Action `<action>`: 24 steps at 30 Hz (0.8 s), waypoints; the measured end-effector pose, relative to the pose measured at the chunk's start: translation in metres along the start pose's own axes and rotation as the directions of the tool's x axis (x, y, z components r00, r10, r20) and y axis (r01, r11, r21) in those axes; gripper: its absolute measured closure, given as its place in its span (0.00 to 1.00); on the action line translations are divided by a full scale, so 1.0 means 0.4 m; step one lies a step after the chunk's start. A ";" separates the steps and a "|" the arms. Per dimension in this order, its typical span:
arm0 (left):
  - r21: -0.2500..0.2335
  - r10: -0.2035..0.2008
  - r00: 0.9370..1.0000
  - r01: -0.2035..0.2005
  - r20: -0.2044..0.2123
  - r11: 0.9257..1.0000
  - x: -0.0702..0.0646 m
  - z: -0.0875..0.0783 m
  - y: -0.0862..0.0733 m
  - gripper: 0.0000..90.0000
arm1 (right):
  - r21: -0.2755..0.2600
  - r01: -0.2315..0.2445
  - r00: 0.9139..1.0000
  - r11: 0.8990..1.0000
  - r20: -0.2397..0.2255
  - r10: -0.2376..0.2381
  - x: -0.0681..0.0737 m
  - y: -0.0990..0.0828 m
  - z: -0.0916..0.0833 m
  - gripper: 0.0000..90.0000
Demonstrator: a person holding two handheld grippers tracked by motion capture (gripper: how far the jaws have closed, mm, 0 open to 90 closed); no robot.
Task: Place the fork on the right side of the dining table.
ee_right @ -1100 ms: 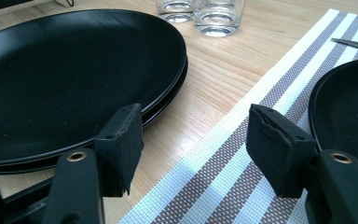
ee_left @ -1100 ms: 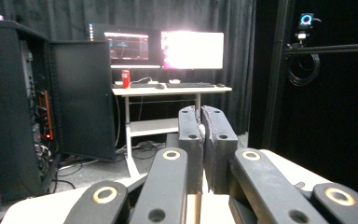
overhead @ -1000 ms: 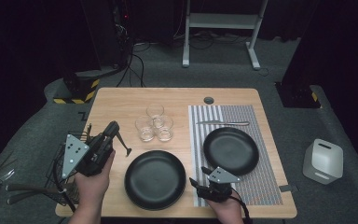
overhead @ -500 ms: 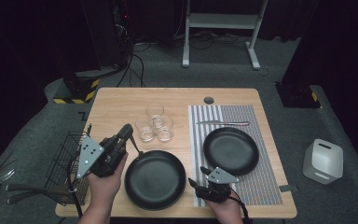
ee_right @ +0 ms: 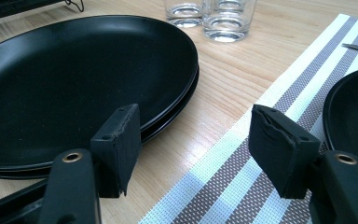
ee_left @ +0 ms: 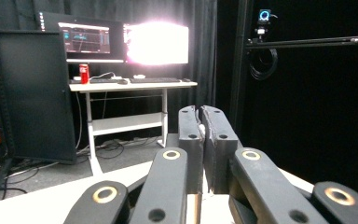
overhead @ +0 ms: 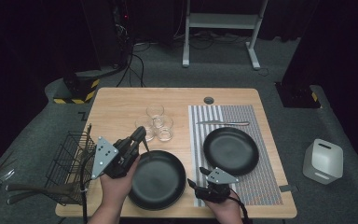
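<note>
- Left tool (overhead: 139, 134): jaws pressed together, holding nothing. It has moved in from the table's left edge over the past second and now hangs raised over the near-left round black plate (overhead: 157, 179), aimed toward the three clear glass tumblers (overhead: 154, 122).
- Right tool (ee_right: 193, 142): unmoved, jaws wide apart and empty, low at the table's near edge beside the striped woven placemat (overhead: 256, 186).
- That plate appears to be two stacked; the rim is dark.
- Judgement: the left hand is beginning an approach, with a plate or tumbler the likely target.
</note>
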State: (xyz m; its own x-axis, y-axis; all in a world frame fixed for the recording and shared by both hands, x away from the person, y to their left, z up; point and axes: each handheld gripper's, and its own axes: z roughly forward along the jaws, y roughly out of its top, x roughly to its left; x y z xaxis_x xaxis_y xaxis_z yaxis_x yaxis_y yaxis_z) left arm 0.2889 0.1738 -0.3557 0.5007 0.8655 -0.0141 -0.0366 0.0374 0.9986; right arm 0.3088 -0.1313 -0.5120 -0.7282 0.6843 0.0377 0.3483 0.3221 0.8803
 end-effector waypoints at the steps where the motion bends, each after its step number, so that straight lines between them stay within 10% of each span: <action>1: 0.001 -0.001 1.000 0.001 0.002 1.000 -0.002 0.001 -0.001 0.96 | -0.002 0.000 1.000 1.000 -0.001 0.000 0.000 0.001 0.000 0.38; 24: 0.010 -0.022 0.999 0.022 0.036 1.000 -0.040 0.023 -0.023 0.96 | -0.054 0.031 0.999 0.998 -0.019 -0.032 0.032 0.070 -0.013 0.41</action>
State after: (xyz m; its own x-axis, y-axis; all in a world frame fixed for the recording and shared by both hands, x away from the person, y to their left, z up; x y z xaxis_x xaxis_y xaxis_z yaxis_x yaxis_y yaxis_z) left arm 0.2890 0.1550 -0.3642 0.5320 0.8460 -0.0342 -0.0174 0.0513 0.9985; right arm 0.3061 -0.1172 -0.4845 -0.7503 0.6609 0.0187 0.2934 0.3075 0.9052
